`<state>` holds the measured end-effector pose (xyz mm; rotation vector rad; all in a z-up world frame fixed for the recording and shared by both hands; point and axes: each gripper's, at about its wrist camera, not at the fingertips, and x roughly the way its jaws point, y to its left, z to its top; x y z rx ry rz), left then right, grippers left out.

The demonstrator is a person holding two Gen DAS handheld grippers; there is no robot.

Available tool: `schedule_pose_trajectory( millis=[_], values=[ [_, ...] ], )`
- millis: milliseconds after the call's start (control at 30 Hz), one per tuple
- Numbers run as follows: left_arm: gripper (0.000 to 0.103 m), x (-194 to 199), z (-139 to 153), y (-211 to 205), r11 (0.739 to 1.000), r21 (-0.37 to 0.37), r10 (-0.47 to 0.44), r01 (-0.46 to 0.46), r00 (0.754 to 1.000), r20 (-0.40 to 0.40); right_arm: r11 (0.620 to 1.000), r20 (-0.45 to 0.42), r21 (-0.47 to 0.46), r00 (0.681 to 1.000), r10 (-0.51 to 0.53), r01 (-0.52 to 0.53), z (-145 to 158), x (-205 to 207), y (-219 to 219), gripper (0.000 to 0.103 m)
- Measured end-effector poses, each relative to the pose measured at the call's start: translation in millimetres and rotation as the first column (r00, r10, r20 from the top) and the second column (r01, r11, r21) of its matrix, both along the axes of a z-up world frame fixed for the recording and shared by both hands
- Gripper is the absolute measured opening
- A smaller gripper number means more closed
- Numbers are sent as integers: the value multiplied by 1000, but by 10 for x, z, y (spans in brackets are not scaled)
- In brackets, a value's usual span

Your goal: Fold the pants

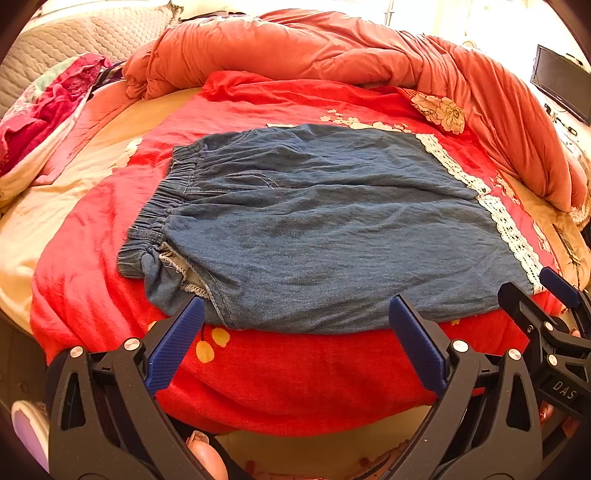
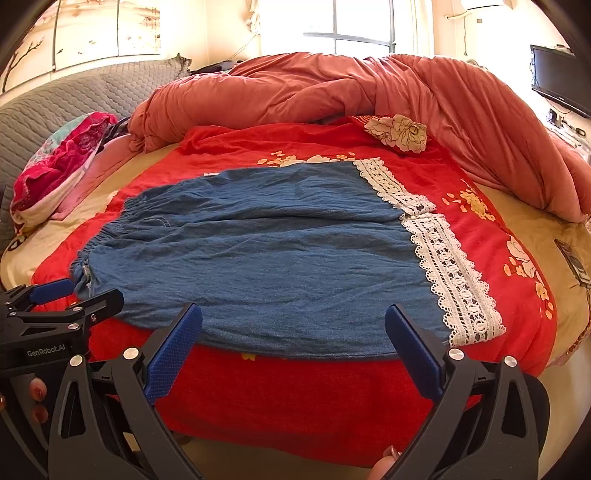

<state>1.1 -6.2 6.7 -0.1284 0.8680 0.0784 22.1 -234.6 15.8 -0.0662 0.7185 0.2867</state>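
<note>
Blue denim pants [image 1: 314, 225] with a white lace hem [image 1: 495, 210] lie flat on a red blanket [image 1: 295, 369] on the bed, elastic waistband [image 1: 162, 199] to the left. They also show in the right wrist view [image 2: 266, 251], lace hem [image 2: 443, 258] to the right. My left gripper [image 1: 295, 310] is open and empty, just short of the pants' near edge. My right gripper [image 2: 293, 317] is open and empty at the same near edge, and appears in the left wrist view [image 1: 535, 288] at the right. The left gripper shows at the left of the right wrist view [image 2: 77, 291].
A bunched orange duvet [image 2: 369, 88] lies across the back of the bed. A pink floral pillow [image 2: 59, 162] sits at the left, against a grey quilted headboard [image 2: 74, 99]. A television [image 2: 561, 77] hangs at the far right. A window [image 2: 351, 22] is behind.
</note>
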Motion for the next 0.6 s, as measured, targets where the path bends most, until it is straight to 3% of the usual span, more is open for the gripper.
schedule_pose_trajectory(
  millis=[600],
  values=[
    [94,117,-5,30,1000,-11,-11,11,1000,5,1000,-5,-2,1000,8,-8,-22,91,48,99]
  ],
)
